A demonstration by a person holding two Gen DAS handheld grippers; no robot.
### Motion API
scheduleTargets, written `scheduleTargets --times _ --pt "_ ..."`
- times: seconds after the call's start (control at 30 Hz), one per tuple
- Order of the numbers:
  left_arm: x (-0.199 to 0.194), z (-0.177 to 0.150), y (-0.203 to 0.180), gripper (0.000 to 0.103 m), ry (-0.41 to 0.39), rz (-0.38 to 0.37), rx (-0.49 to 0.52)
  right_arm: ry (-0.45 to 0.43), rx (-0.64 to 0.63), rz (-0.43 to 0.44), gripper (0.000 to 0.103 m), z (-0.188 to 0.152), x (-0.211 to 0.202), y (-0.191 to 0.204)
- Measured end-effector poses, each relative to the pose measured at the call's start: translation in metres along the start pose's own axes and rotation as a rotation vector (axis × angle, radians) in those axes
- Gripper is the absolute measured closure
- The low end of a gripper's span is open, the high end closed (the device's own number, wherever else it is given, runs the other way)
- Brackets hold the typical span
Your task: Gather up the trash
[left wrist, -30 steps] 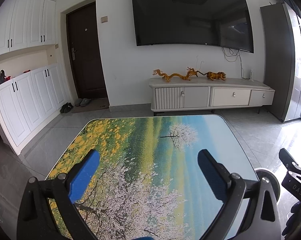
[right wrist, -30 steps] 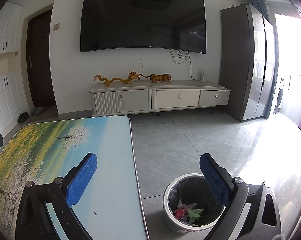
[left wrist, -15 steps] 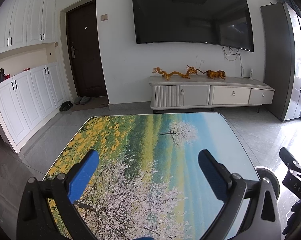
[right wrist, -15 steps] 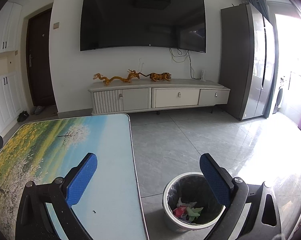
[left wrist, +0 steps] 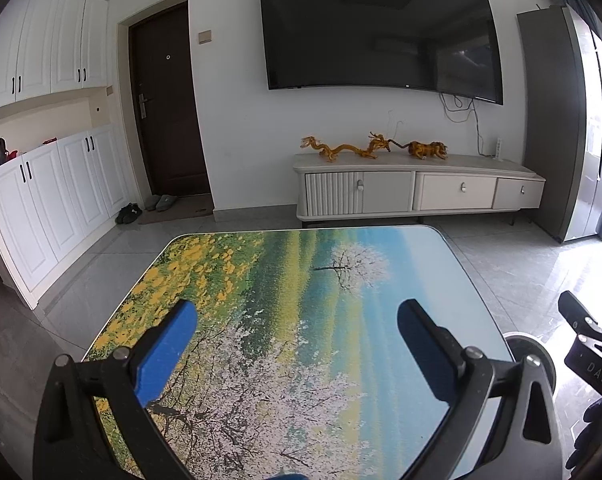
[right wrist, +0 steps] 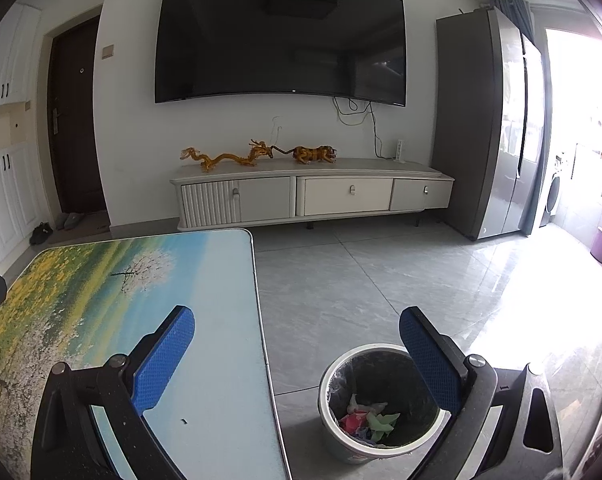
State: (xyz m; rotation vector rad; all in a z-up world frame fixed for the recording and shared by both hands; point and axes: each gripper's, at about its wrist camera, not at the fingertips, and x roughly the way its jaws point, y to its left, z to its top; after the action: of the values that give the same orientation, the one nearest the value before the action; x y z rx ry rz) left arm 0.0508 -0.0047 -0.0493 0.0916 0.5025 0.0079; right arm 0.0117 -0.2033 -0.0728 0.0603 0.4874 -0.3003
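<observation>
A round trash bin (right wrist: 333,392) with a black liner stands on the floor right of the table and holds crumpled red, green and white paper scraps (right wrist: 367,420). Its rim also shows in the left wrist view (left wrist: 531,354). My right gripper (right wrist: 297,332) is open and empty, straddling the table's right edge and the bin. My left gripper (left wrist: 297,328) is open and empty above the table (left wrist: 301,280), whose top bears a printed landscape. No loose trash shows on the table, only a tiny dark speck (right wrist: 184,421).
A white TV cabinet (right wrist: 313,196) with gold figurines stands at the far wall under a wall TV (right wrist: 281,40). A grey fridge (right wrist: 489,128) is at the right, white cupboards (left wrist: 49,184) and a dark door (left wrist: 169,108) at the left. Grey tiled floor surrounds the table.
Both views have drifted slightly back and up; the table's far edge sits a little lower in frame. Both grippers stay open and empty.
</observation>
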Motion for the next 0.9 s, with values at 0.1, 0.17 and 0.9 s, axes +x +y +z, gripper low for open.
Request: scheduleTargets --times 0.1,0.17,0.9 --pt "0.000 -0.001 -0.002 0.002 0.000 -0.002 0.005 -0.003 0.007 -0.001 0.000 0.000 -0.001 -0.003" --pt "-0.001 -0.001 -0.004 0.002 -0.001 -0.003 0.010 -0.005 0.011 -0.001 0.000 0.001 -0.001 -0.004" --pt "-0.004 -0.004 -0.011 0.002 -0.006 -0.013 0.019 -0.009 0.033 -0.002 0.000 -0.001 -0.002 -0.008"
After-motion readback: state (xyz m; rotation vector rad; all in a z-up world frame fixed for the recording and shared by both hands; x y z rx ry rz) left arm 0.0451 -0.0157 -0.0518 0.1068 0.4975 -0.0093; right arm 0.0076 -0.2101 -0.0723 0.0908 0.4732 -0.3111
